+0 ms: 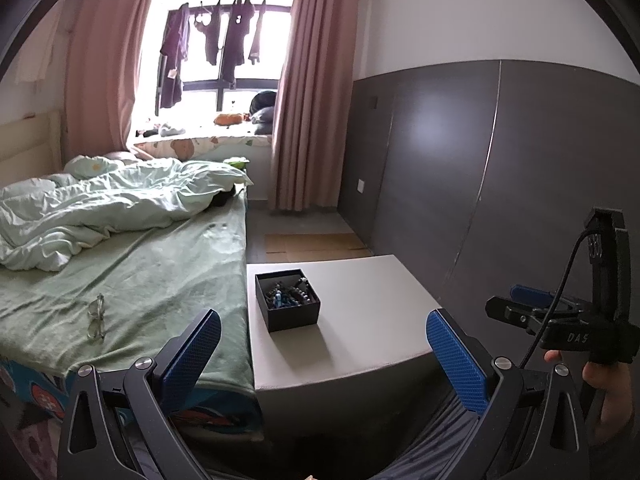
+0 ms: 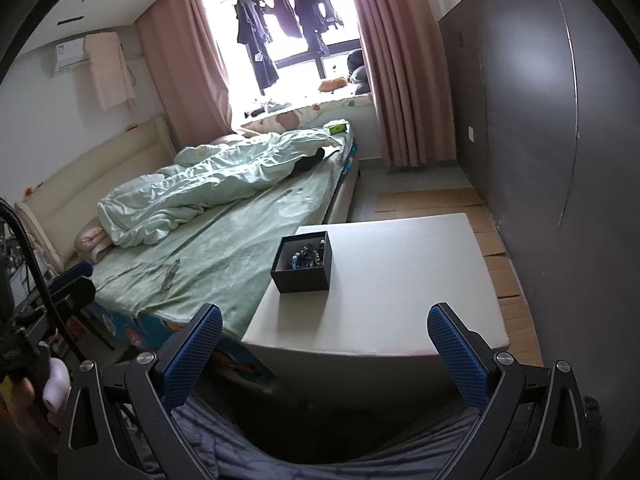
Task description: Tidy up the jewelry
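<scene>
A bed [image 1: 132,264] covered by a pale green, wrinkled sheet is seen at the left, with a crumpled, glossy quilt [image 1: 100,208] heaped toward ten o'clock. A pair of clear-framed glasses [image 1: 97,318] is laid flat on the sheet, well inside the near edge of the bed. The left gripper [image 1: 324,354] is held at six o'clock of its own view, its jaws spread wide with nothing between them; the blue pads [image 1: 192,360] are finely cross-hatched and the frames are matte black. The bed's right edge is butted against a white table [image 1: 360,320], smooth, flat and square-cornered. A black, square, open-topped box [image 1: 288,308] is set near the table's left edge, toward its far corner, and the jewelry [image 1: 290,294], a tangle of dark and blue beaded pieces, is contained in it. Bare tabletop is left at the right of the box and toward the near edge. Flattened cardboard [image 2: 492,240] is spread on the floor beyond and right of the table, bounded by a smooth grey wall panel [image 1: 500,168]. The right gripper [image 2: 325,354] is likewise held wide apart and unloaded, short of the table's near edge, with the box at twelve o'clock.
</scene>
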